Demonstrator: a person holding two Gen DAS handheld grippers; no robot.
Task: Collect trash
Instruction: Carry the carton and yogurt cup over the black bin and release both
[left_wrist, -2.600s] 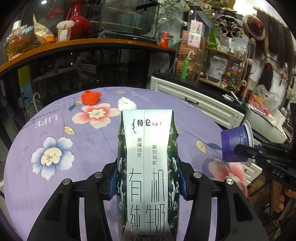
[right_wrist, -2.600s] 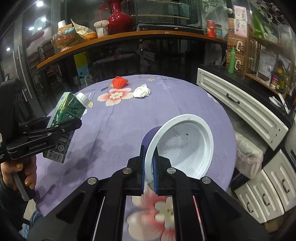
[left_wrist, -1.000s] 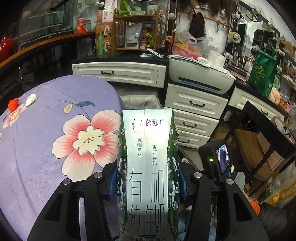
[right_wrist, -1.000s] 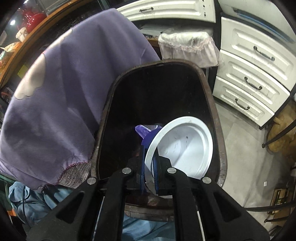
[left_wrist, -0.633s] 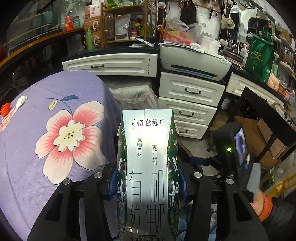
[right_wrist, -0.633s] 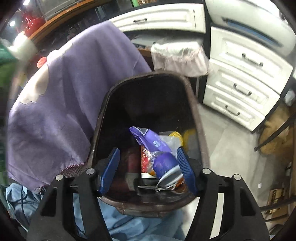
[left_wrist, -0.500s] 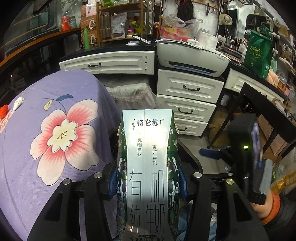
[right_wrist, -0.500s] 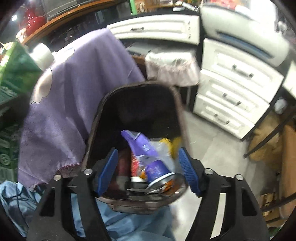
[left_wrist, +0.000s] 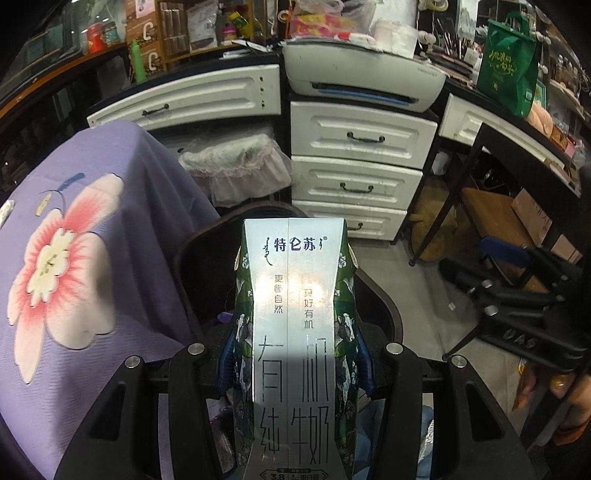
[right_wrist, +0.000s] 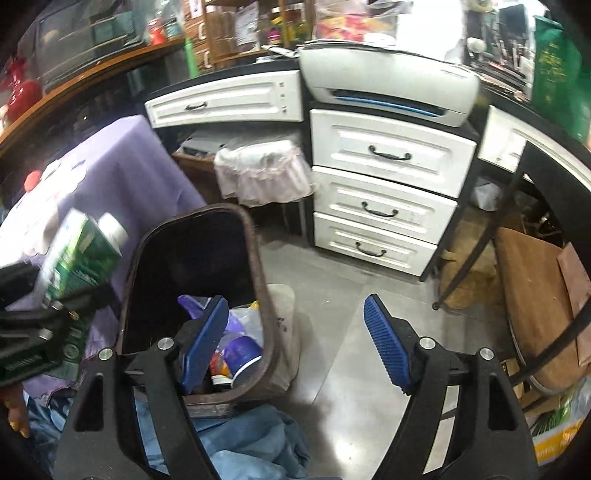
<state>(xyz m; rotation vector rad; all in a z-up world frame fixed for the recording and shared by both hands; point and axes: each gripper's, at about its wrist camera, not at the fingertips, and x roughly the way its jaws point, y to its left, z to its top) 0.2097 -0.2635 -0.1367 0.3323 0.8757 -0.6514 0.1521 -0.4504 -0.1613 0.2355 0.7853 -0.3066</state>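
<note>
The left tongs (left_wrist: 295, 362) are clenched on the milk carton (left_wrist: 293, 332), blue pads pressing both of its narrow sides; the carton stands upright between them. Judged from the left wrist view, the carton sits directly above the near half of the waste bin (left_wrist: 376, 295), whose dark rim shows on either side of it.

The right tongs (right_wrist: 295, 339) have just been opening; their jaws now stand wide apart with nothing between them. They sit over the near right corner of the waste bin, partly above the floor. Inside the bin, close to its near wall, lies the purple cup (right_wrist: 242, 352) among other wrappers.

Step in hand: deposit of the second item. The cup is already in the bin; the carton is not yet released.

Next move: bring the carton's lower end inside the bin rim, then part the left jaws. Keep the right tongs out of the drop path.

On the far left of the bin, the bench (left_wrist: 122, 177) under its purple floral cloth carries a red item (right_wrist: 31, 179), apparently trash still to collect. Beyond the bin stands a white drawer unit (right_wrist: 384, 192).
</note>
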